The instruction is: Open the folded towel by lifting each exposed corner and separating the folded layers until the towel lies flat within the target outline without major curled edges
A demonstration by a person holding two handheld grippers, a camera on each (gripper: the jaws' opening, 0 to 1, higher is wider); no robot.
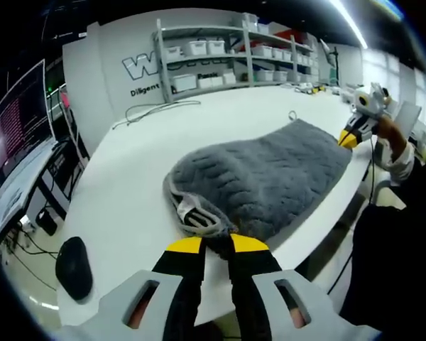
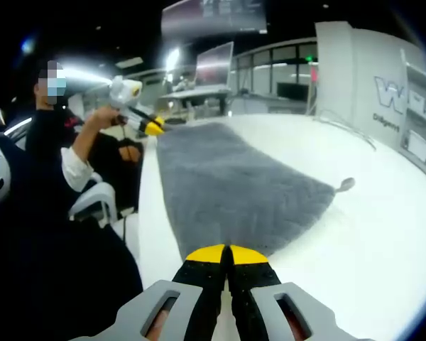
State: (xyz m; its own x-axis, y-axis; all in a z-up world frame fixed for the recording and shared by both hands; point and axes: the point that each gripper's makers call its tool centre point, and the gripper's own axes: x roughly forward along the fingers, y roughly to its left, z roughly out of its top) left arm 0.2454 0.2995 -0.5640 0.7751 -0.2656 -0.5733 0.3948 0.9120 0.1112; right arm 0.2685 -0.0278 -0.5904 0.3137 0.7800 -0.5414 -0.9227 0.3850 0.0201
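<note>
A grey plush towel (image 1: 270, 177) lies spread lengthwise on the white table (image 1: 128, 185), its near corner bunched with a pale hem showing. My left gripper (image 1: 216, 245) pinches that bunched corner, jaws closed on it. At the towel's far end my right gripper (image 1: 349, 138) grips the opposite corner at the table edge. In the right gripper view the towel (image 2: 227, 185) runs away from my right gripper (image 2: 227, 254), whose yellow tips meet on its near edge. The left gripper (image 2: 155, 128) holds the far end there. A small hanging loop (image 2: 344, 185) sticks out from one side.
A black oval object (image 1: 74, 266) sits on the table near the left corner. A thin cable (image 1: 156, 110) lies at the far side, below shelves of white bins (image 1: 220, 57). Monitors (image 1: 14, 128) stand left. The person (image 2: 57, 163) sits by a chair (image 2: 92, 202).
</note>
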